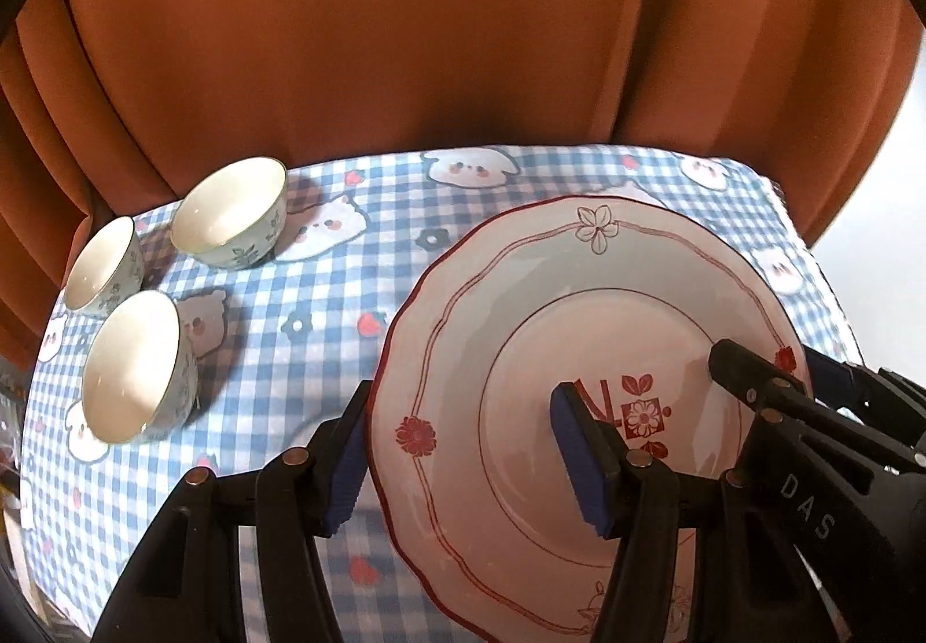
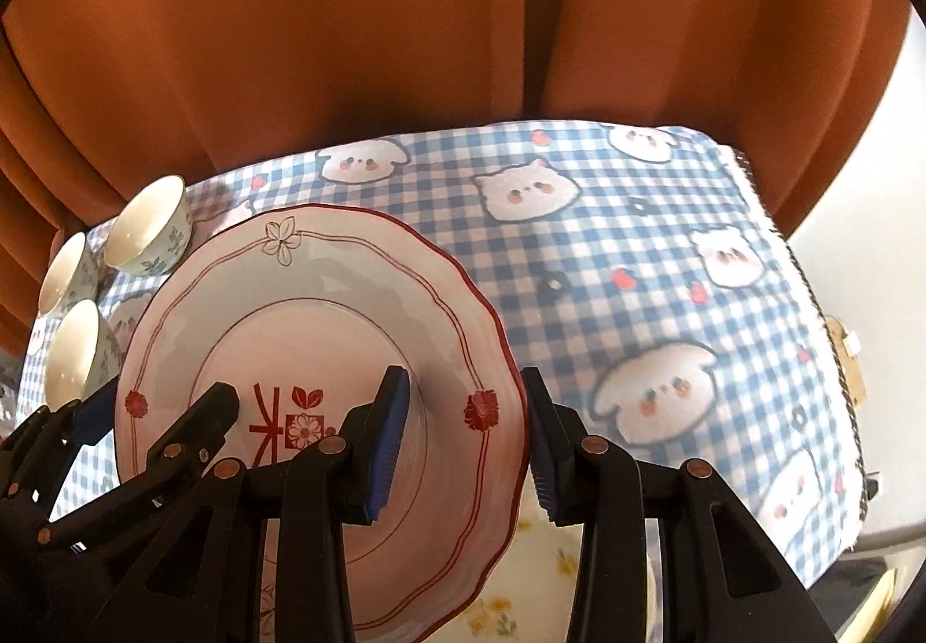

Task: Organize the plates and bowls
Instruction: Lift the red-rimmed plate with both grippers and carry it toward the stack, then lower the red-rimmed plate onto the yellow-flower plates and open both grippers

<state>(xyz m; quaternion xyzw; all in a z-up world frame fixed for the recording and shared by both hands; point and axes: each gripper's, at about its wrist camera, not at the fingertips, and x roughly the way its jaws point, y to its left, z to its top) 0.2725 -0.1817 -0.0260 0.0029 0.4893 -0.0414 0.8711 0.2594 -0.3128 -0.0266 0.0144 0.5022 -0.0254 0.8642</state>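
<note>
At the left rim, your left claw (image 1: 463, 411) is sitting with its jaws apart, one blue pad outside the scalloped edge and the other reaching over the plate (image 1: 579, 296) toward its red centre mark. Your right claw (image 2: 463, 382) is mirroring this on the opposite rim, jaws also apart and straddling the edge. Neither pair is visibly pinching. Whether the outer pads are touching the rim, I cannot tell.

The plate is lying at mid-table on the checked cloth (image 1: 324, 284). In the right view its near edge is overlapping a yellow-flowered piece (image 2: 521, 573), seemingly another dish beneath.

Risks as I am judging them:
- Glaze is looking slick and the rim is sloping. If you are closing one side sooner or harder, the plate is likely tipping and sliding off the pads.
- Pads are catching only a narrow band of rim. A shallow bite may be letting go once weight comes on.
- Lifting unevenly could be knocking the near edge against the flowered piece below.
- Three bowls (image 1: 231, 215) are standing close together, well to the left. Swinging that way low could be striking them.
- Dragging instead of lifting may be bunching the cloth.
</note>
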